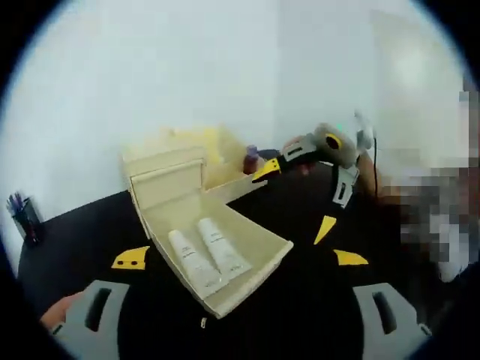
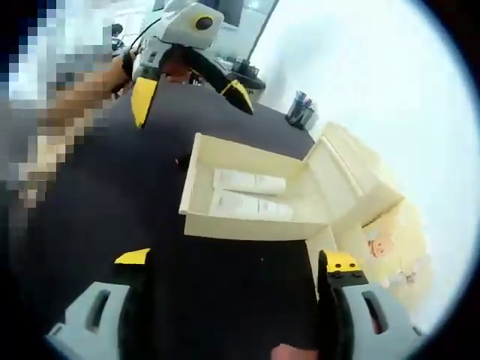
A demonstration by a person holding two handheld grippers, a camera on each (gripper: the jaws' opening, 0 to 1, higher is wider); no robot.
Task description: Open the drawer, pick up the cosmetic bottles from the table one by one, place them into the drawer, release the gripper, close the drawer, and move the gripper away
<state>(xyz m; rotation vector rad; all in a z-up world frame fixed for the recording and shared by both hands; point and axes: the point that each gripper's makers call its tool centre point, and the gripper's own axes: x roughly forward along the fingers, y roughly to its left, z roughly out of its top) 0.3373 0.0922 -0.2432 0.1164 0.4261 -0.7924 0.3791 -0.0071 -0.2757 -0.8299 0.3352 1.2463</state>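
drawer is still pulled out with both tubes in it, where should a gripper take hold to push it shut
Take the drawer by its front wall, the end farthest from the cream cabinet, coming from the open table side. The wall is thin and upright, so open jaws can straddle its top edge. The two tubes lie flat, clear of it.

Two tubes (image 2: 250, 181) apparently lying in open drawer (image 2: 225, 222).

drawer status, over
Both grippers open, empty: left, right. Drawer pulled open, two bottles lying inside side by side. Nothing blocking the drawer front.
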